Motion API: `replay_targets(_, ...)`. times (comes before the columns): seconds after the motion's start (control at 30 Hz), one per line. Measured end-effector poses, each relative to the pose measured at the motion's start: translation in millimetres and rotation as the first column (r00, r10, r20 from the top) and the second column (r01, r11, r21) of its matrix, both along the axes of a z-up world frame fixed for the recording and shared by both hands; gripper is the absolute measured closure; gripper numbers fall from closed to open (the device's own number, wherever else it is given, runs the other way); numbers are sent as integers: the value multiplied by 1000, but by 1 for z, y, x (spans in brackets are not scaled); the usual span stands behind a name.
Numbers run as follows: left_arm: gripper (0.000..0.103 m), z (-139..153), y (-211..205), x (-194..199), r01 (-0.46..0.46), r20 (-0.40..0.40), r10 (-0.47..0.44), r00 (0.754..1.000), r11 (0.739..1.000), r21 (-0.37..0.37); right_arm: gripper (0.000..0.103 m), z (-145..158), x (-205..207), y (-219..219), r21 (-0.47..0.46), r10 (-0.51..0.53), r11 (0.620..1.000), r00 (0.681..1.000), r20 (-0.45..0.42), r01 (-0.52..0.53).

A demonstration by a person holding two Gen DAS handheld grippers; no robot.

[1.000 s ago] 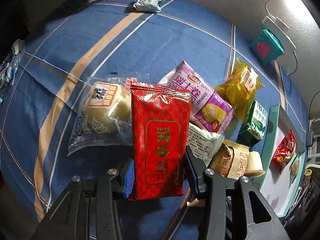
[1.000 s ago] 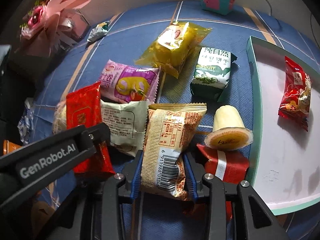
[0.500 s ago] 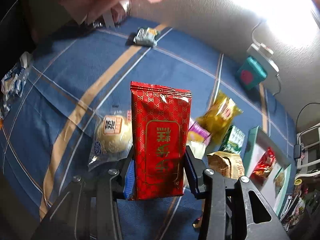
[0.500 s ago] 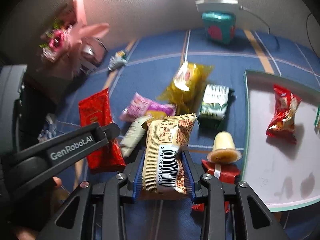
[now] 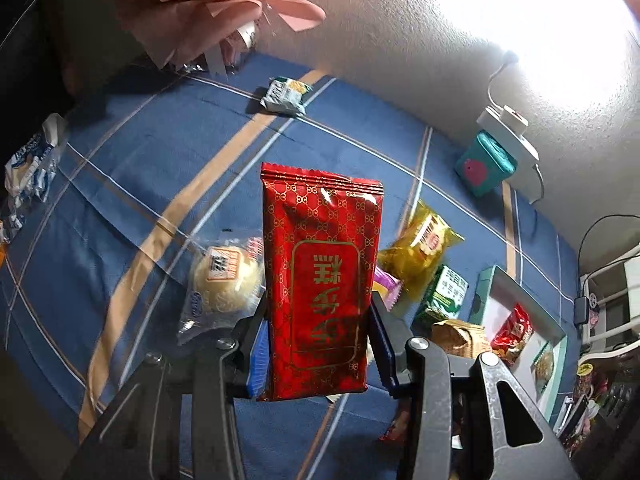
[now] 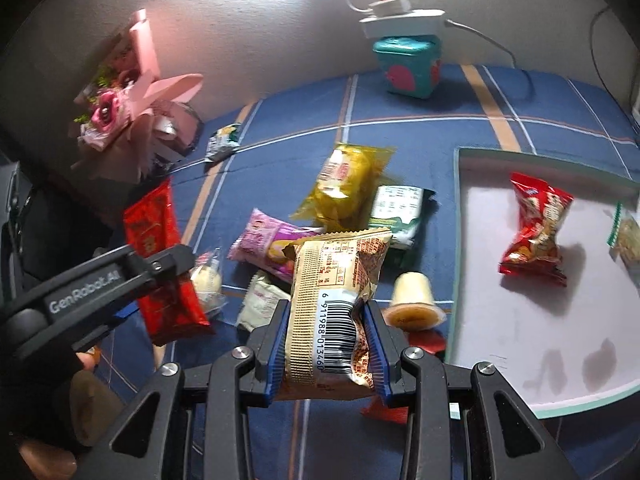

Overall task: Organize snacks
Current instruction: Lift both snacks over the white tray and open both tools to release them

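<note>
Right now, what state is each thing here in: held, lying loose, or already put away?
Left gripper: shut on red packet.
Right gripper: shut on beige packet.
Yellow packet: lying on the blue cloth.
Jelly cup: upside down on the cloth.
Red snack bag: lying in the tray.

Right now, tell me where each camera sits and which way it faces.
Left wrist: sits on the left tool, looks down along it at the red packet it grips above the blue cloth; only its fingers show.
Right wrist: sits on the right tool, facing the beige barcode packet; left tool and a gloved hand show.
Shared: red packet, yellow packet, tray.
</note>
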State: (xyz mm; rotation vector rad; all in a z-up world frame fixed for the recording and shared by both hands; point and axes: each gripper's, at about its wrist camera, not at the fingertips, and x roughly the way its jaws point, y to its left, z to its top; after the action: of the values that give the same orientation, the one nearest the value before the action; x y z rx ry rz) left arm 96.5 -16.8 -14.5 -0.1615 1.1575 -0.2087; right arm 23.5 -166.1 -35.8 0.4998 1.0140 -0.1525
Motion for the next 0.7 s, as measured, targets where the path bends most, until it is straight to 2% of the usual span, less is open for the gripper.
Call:
replay_targets(0.3, 57, 2, -45, -18, 137, -5, -137, 990, 990, -36, 65, -1, -31, -68, -7, -190, 982, 981, -27, 190)
replay_targets(0.43, 57, 1, -72, -29, 213, -20, -214, 977, 975, -56, 65, -2, -51, -106, -23, -298, 955, 953, -49, 297)
replay_targets(0.57, 57, 0, -97, -39, 281, -24, -282, 959, 959, -39, 65, -4, -70, -131, -60, -382, 924, 921, -73, 378)
replay_targets(0.7, 57, -2, -125, -55, 360, -25, -360, 932, 933, -25, 65, -8, -89, -155, -59, -439, 898, 894, -87, 436)
